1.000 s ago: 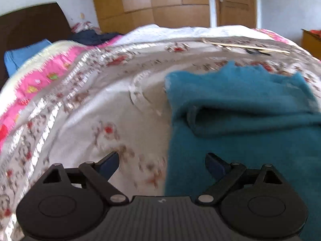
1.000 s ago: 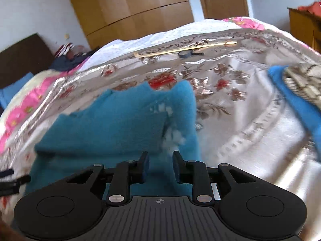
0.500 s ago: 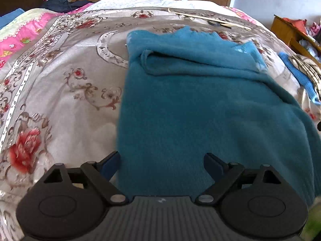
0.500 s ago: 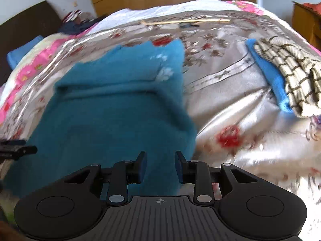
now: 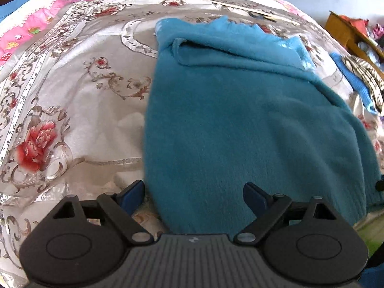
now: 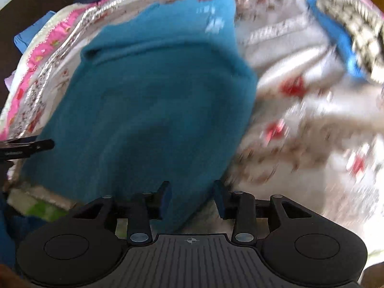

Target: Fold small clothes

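Both claws hang over the near edge of a bed, angled down at a teal sweater. Left claw (image 5: 193, 193) stands wide, its 2 blue-padded fingers (image 5: 133, 193) well apart, with nothing pressed between them; the left finger sits over the bedspread just beside the sweater's left edge, the right finger over the knit near its hem. Right claw (image 6: 192, 198) is at a middling gap and its jaws have just been opening; the sweater's near right corner shows between the fingers (image 6: 165, 195), but the pads do not press on it.

Teal sweater (image 5: 240, 124) lies flat on the flowered bedspread (image 5: 72, 100), hem toward the near edge of the bed, neckline toward the far edge. Across its upper part a sleeve is folded over the chest, forming a long roll from left to right. A few pale marks show near the upper right of the garment. In the right wrist view the picture is blurred, yet the same sweater (image 6: 148, 91) fills the left half, and a dark tip of the left claw shows at the left border.

Toward the right edge of the bed lies a checked garment (image 5: 364, 76) on top of a bright blue cloth (image 5: 352, 81), apart from the sweater. A thin wooden stick (image 5: 252, 8) lies near the far edge.
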